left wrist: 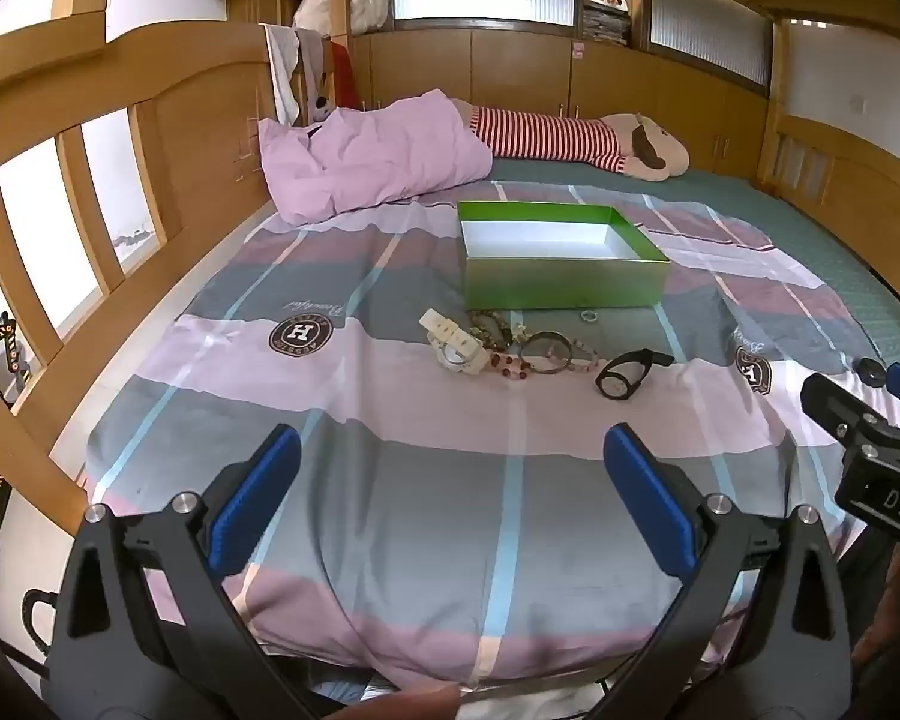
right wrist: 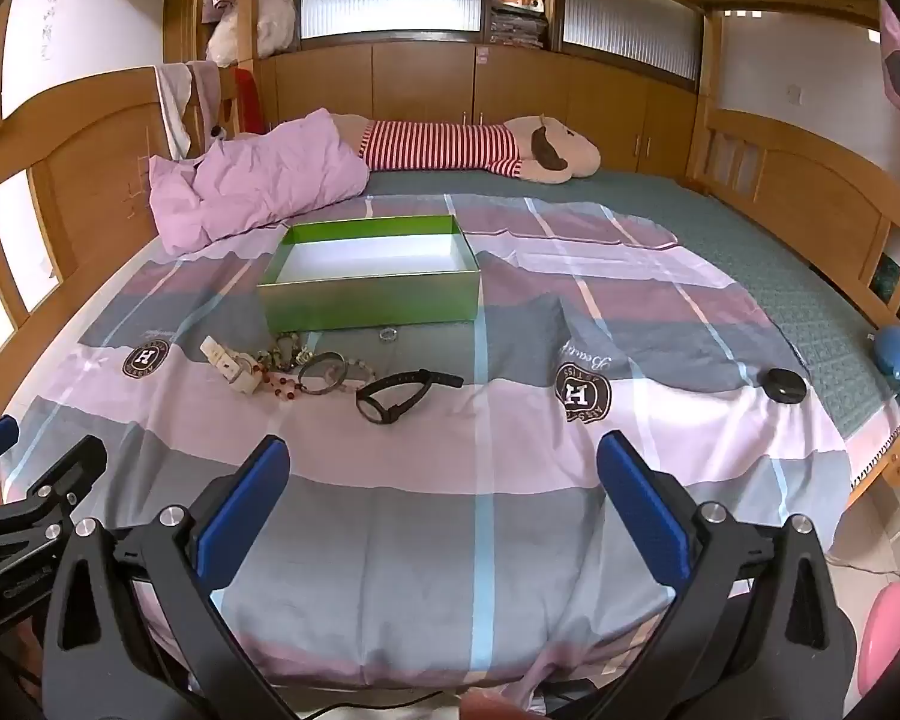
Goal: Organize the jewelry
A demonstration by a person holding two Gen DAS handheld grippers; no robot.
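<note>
1. Start of job: left gripper (left wrist: 450,480) & right gripper (right wrist: 441,483) hover over the bedspread (left wrist: 390,510), jaws spread wide, nothing between.
2. Jewelry pile, incl. white watch (left wrist: 453,348), bangle (left wrist: 546,353), black watch (left wrist: 624,373), small ring (left wrist: 588,317), lies just in front of the empty green box (left wrist: 564,282).
3. Next, prob.: reach fwd, pinch one piece, drop in box.

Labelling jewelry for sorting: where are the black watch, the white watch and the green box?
black plastic watch (right wrist: 384,405), right wrist view, round face.
white plastic watch (left wrist: 456,354), left wrist view, case.
green cardboard box (left wrist: 564,285), left wrist view, front wall.
</note>
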